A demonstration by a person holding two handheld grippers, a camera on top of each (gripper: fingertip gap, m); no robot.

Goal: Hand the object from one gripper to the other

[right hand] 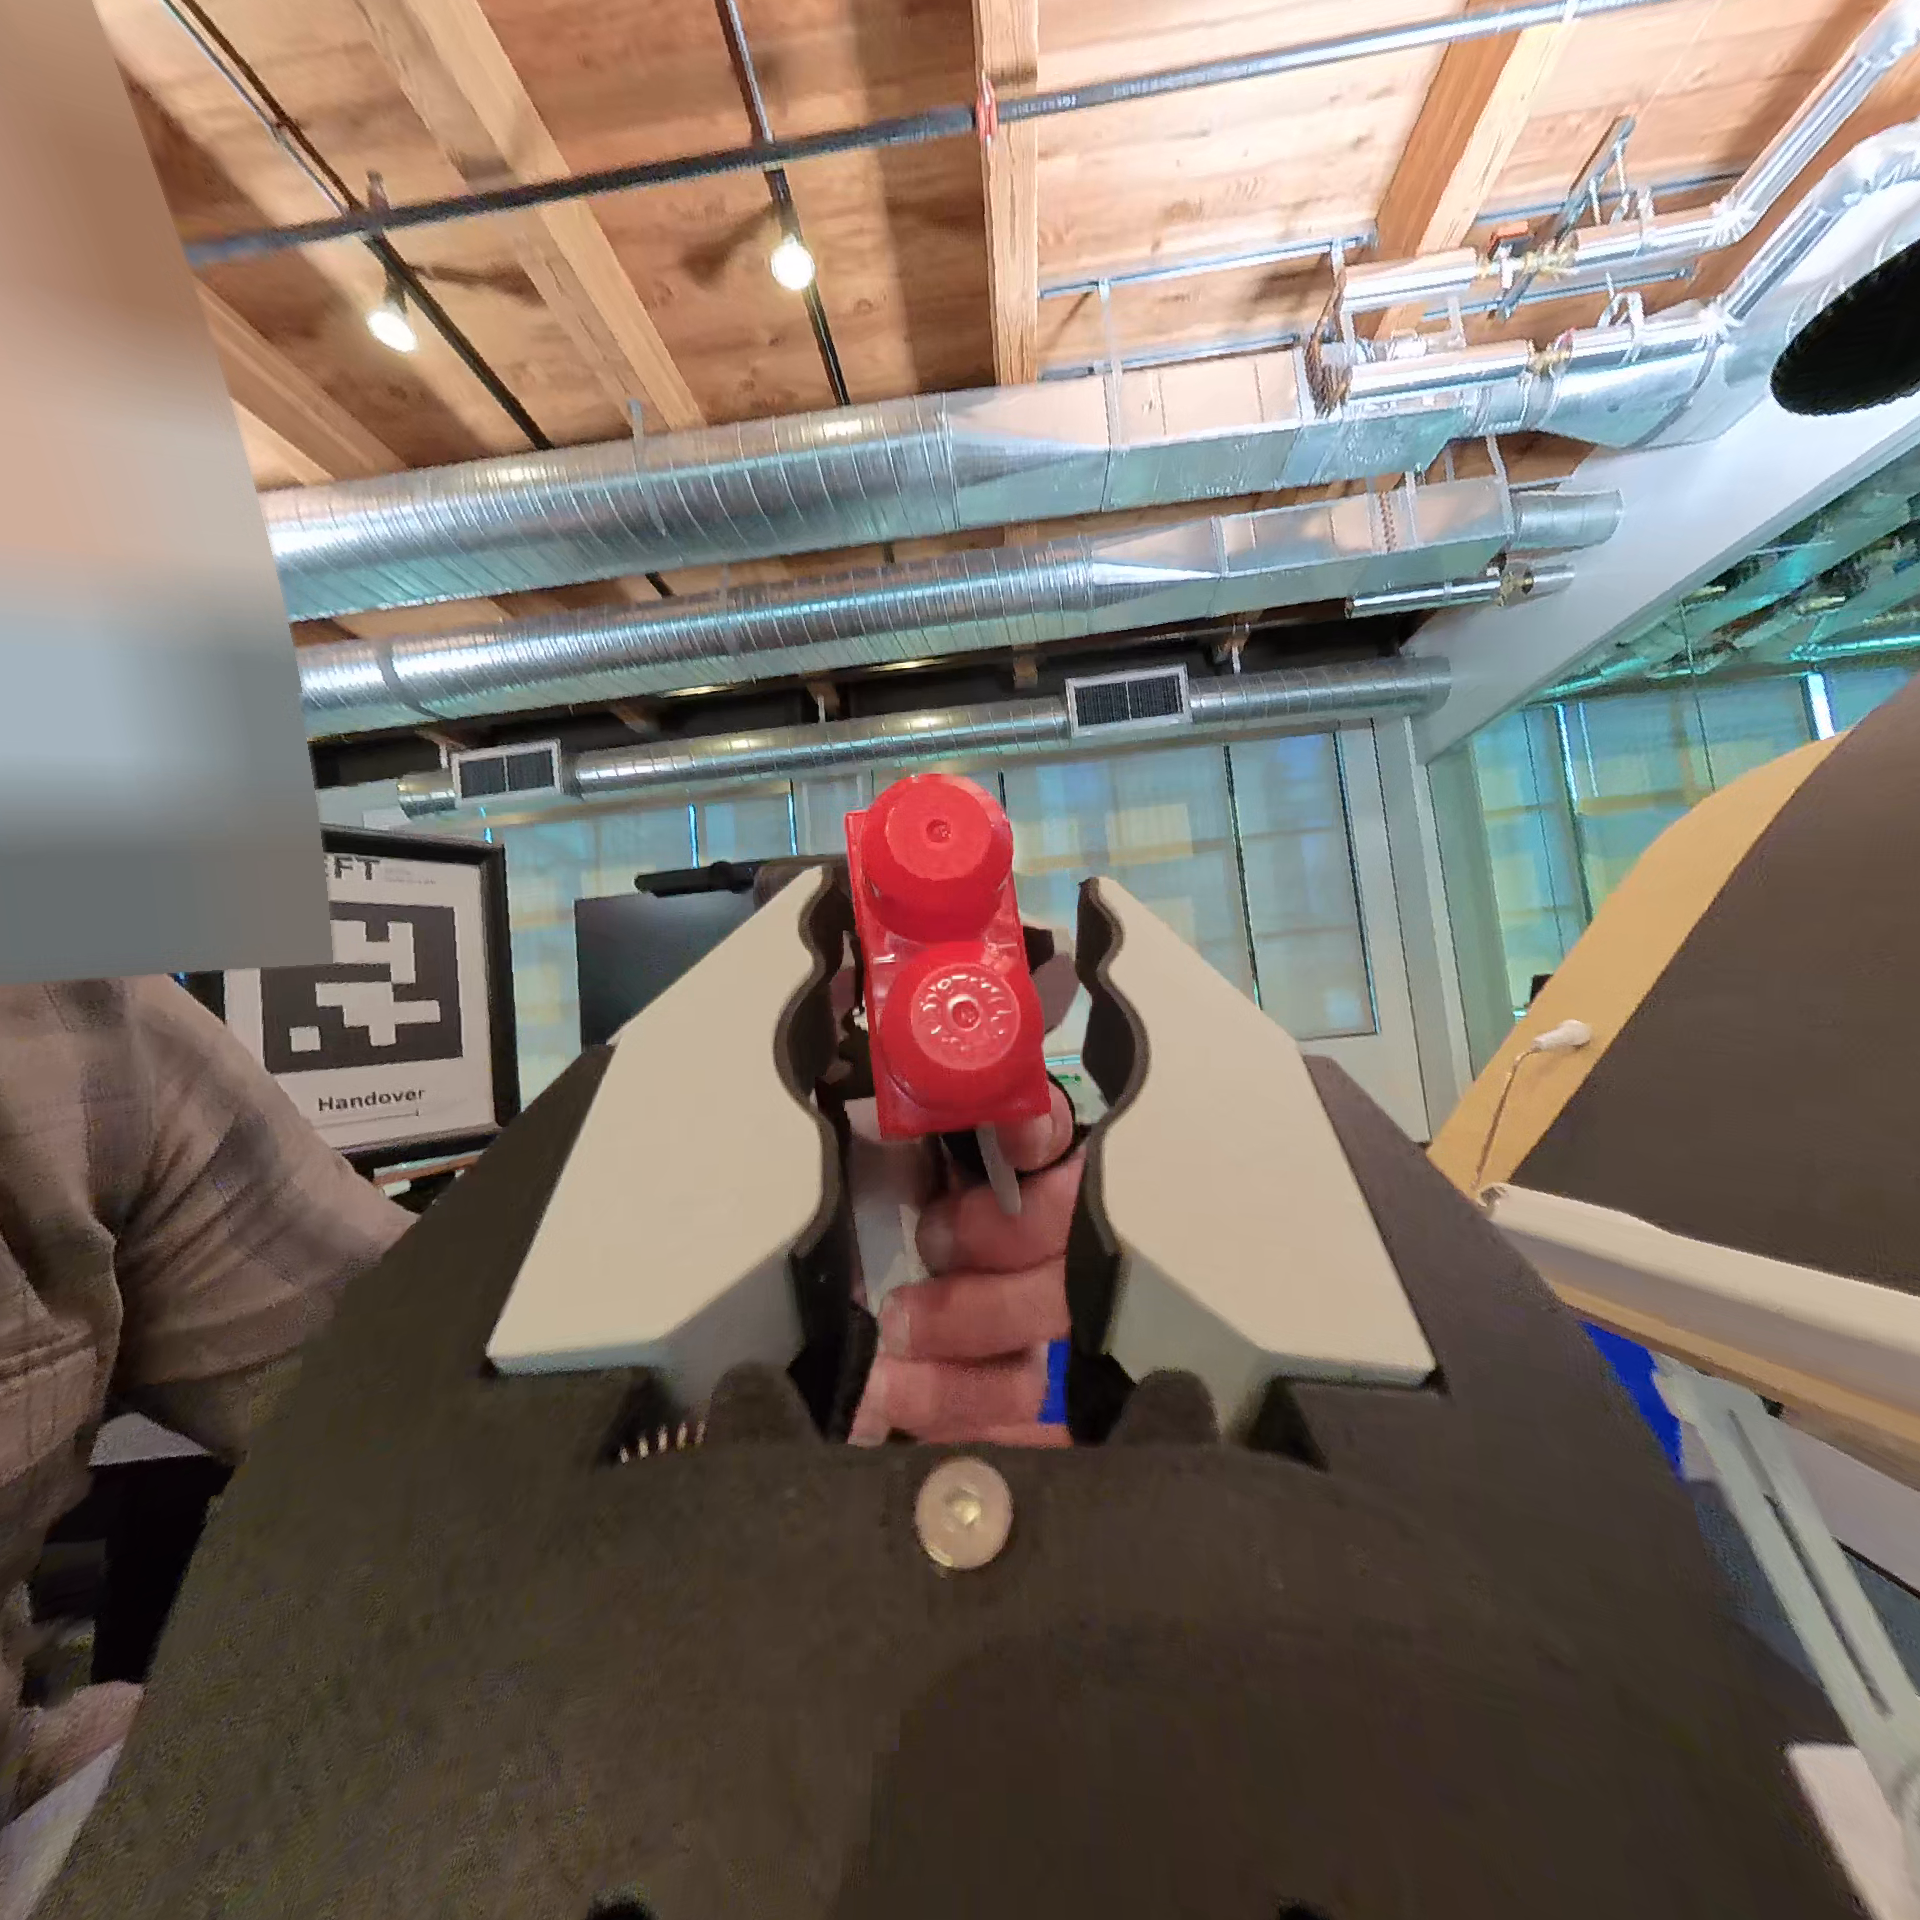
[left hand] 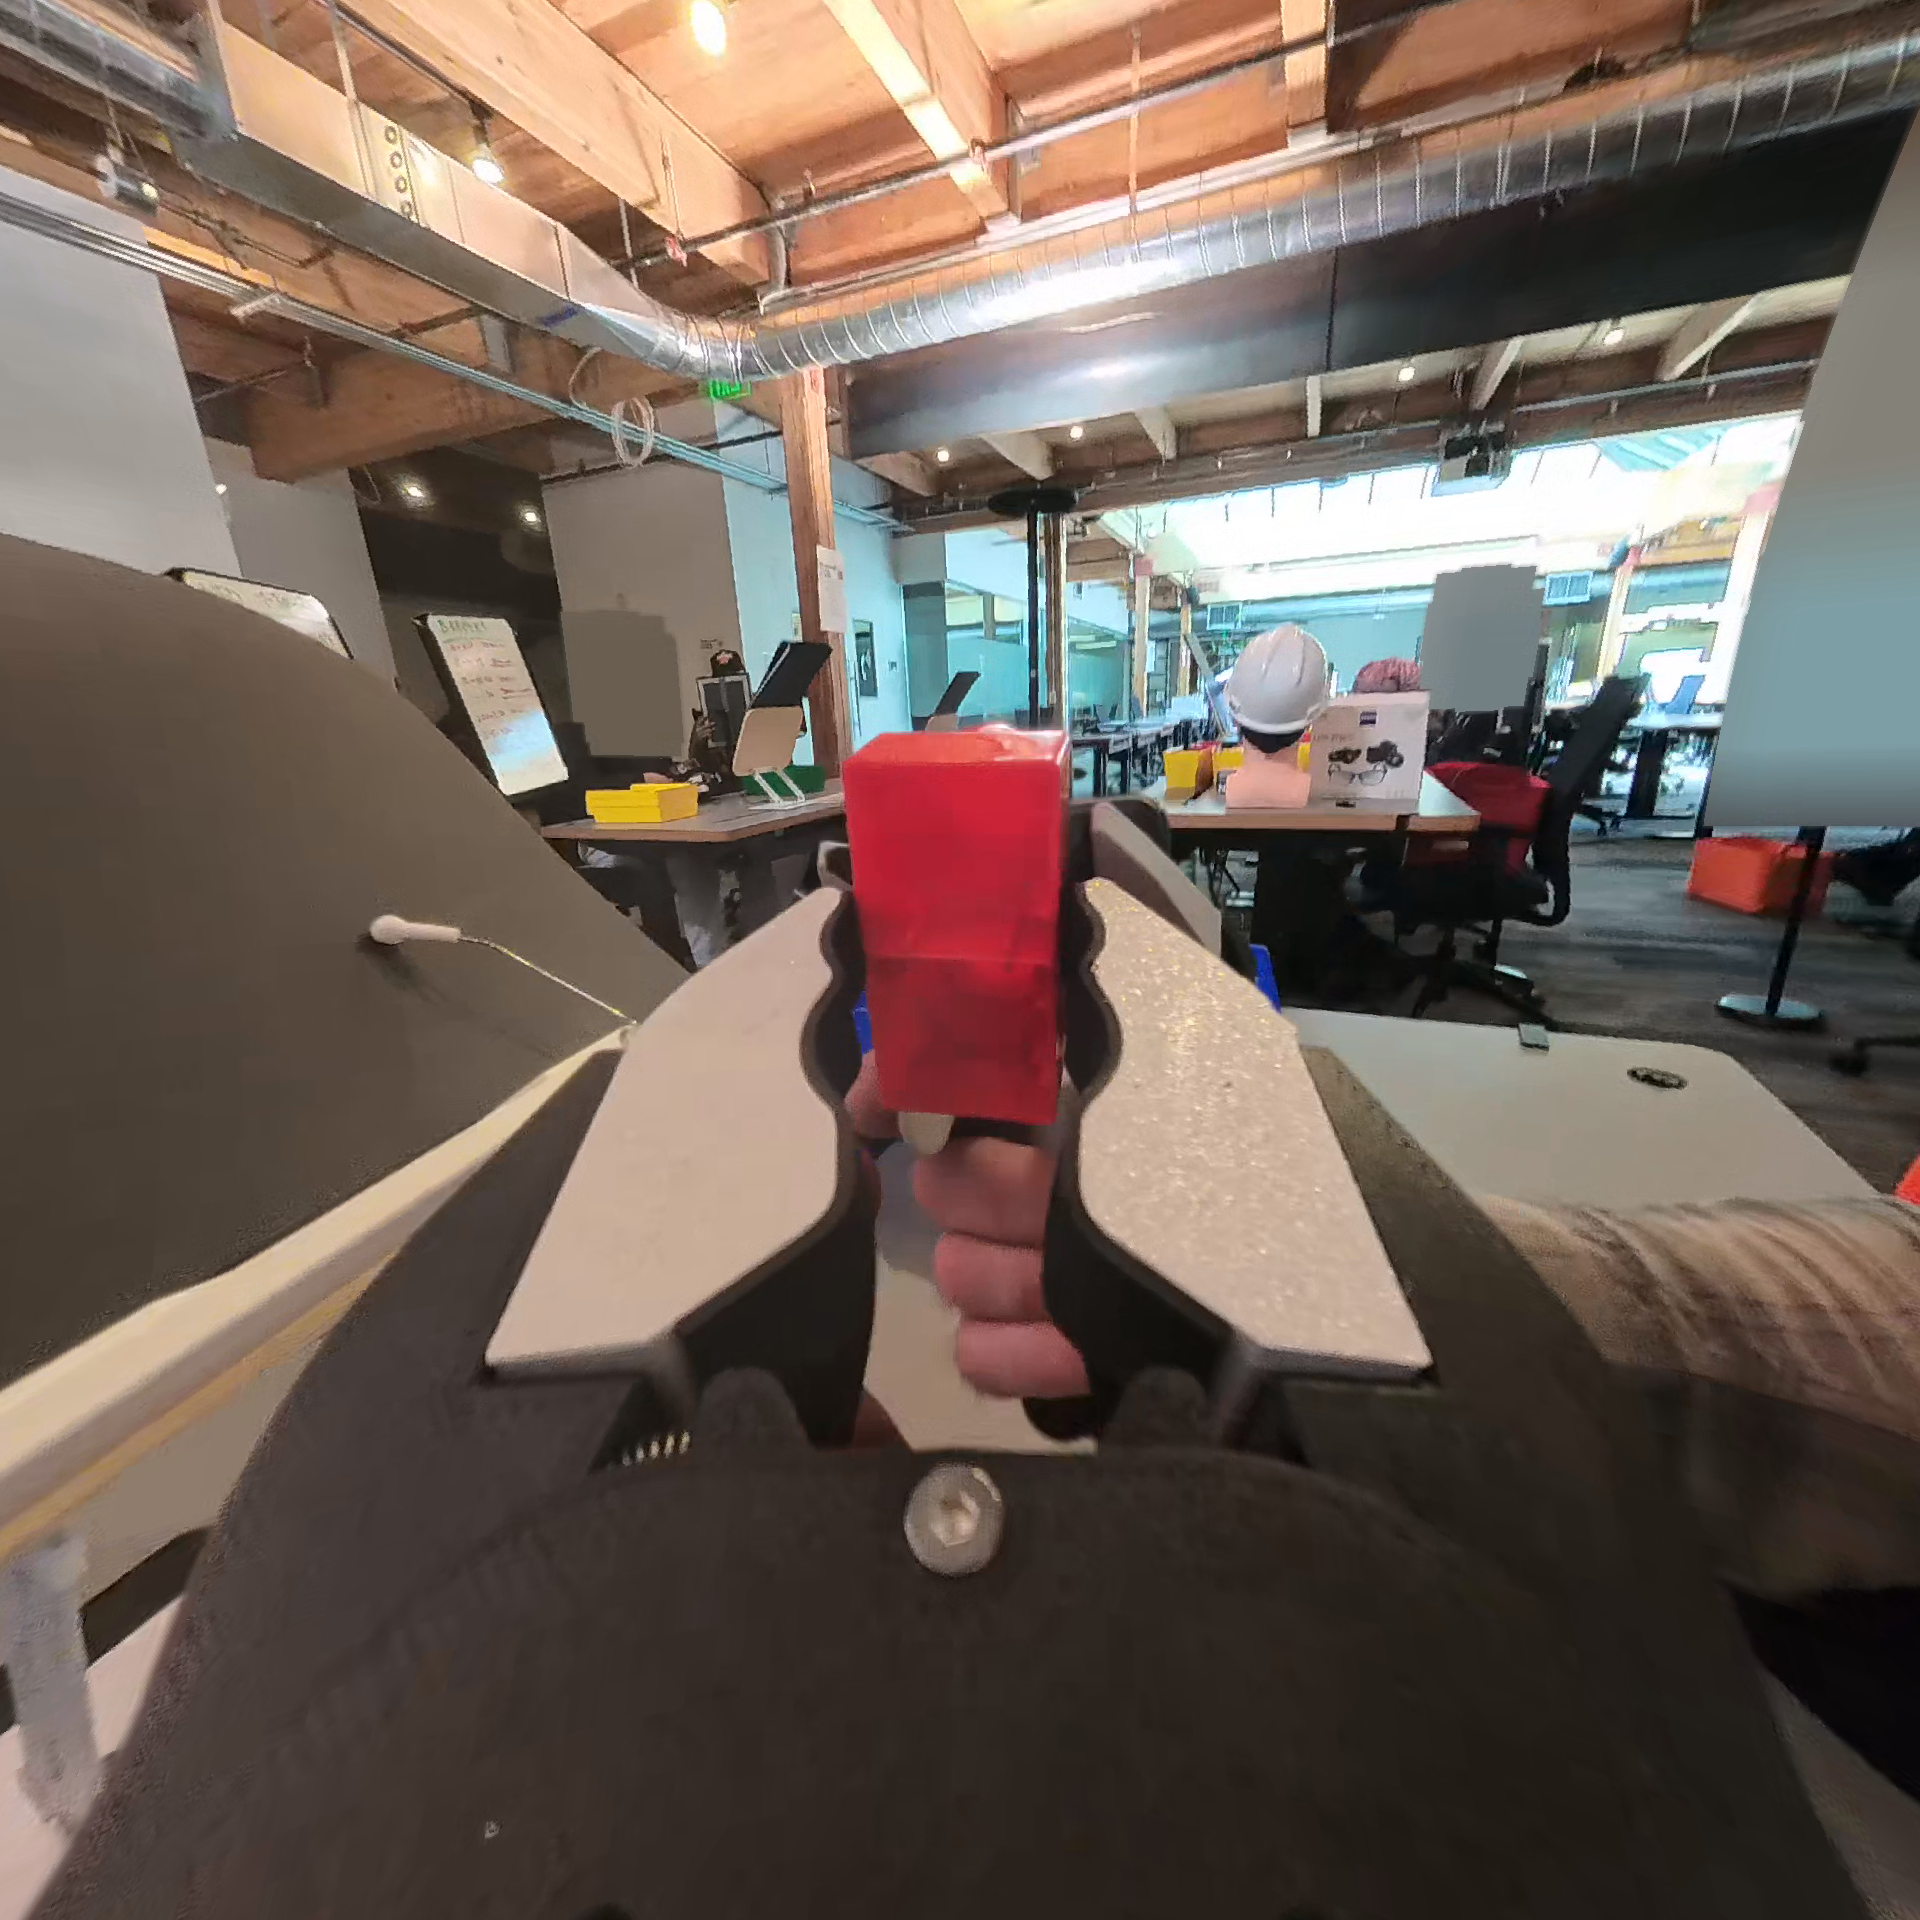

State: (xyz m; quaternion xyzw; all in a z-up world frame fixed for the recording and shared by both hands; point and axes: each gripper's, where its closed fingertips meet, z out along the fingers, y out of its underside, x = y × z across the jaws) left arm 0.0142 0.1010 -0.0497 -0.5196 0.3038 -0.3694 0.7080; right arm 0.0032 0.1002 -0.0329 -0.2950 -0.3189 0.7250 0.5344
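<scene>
Occlusions, crops and blur, both wrist views

Left wrist view: red block [left hand: 961,925] covers the gap between the left gripper [left hand: 961,997] jaws, so contact on its far faces cannot be judged; a hand [left hand: 992,1268] behind it shows only in part, smeared by motion. Sleeve [left hand: 1714,1320] is blurred and cut by the right edge. Whiteboard [left hand: 497,701] marks too small to make out. Right wrist view: block [right hand: 951,961] shows only its 2-stud face, its body hidden behind; right gripper [right hand: 956,997] jaws stand apart from it on both sides; the fingers [right hand: 977,1309] below are partly screened. Marker card [right hand: 364,997] is cropped by a mosaic patch.
</scene>
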